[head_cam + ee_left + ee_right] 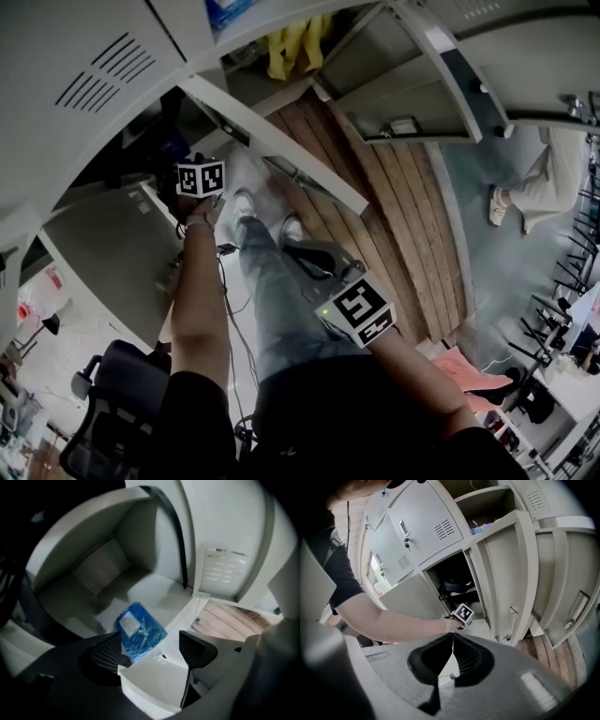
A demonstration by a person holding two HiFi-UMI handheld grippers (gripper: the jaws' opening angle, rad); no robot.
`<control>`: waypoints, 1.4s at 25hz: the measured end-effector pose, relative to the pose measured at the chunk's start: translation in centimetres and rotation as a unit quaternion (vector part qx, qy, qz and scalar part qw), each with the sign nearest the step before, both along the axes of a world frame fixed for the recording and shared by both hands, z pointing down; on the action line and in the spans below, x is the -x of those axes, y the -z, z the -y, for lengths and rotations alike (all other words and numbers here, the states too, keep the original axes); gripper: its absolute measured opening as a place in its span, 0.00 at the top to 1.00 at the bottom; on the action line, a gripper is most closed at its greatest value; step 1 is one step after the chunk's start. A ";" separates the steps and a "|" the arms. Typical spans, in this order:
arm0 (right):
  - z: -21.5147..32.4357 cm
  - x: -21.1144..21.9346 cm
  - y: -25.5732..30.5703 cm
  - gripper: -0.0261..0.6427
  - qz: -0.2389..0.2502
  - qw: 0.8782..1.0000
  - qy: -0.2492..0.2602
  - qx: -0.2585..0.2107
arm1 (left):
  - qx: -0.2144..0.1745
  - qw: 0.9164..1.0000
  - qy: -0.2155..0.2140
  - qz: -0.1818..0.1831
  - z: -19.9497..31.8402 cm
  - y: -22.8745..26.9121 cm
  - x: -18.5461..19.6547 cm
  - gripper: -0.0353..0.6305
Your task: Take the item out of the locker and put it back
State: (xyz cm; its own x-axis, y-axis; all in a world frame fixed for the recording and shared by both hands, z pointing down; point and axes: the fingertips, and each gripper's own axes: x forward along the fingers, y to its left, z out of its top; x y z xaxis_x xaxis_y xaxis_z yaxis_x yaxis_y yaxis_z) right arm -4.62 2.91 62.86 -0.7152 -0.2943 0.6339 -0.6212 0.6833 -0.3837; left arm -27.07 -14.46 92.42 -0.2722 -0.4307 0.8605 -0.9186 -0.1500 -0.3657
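Head view: the left gripper (200,178) reached low into shadow; the right gripper (356,309) hung near the body.

Left gripper view: jaws wide apart, pressing nothing. The blue packet (139,630) – flat, plastic-wrapped, white-labelled – lay askew on the locker floor (154,585), seemingly put back, or not yet taken.

Right gripper view: jaws together, empty.

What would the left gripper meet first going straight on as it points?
Probably the blue packet on the locker floor, just ahead of the open left gripper, nearer one jaw; depth is unclear, so it might touch the bare floor beside it.
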 end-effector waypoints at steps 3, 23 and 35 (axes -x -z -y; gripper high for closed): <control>0.1 0.1 1.0 0.96 0.005 1.000 0.001 -0.005 | -0.005 1.000 0.003 -0.013 -0.6 1.0 -0.7 0.37; 1.9 -0.6 8.7 0.96 0.028 0.998 -0.010 -0.059 | -0.067 0.992 0.023 -0.107 -3.5 13.2 -4.8 0.56; 3.2 -0.1 13.9 0.96 0.053 0.994 -0.008 -0.090 | -0.111 0.978 -0.017 -0.176 -5.0 24.1 -8.3 0.87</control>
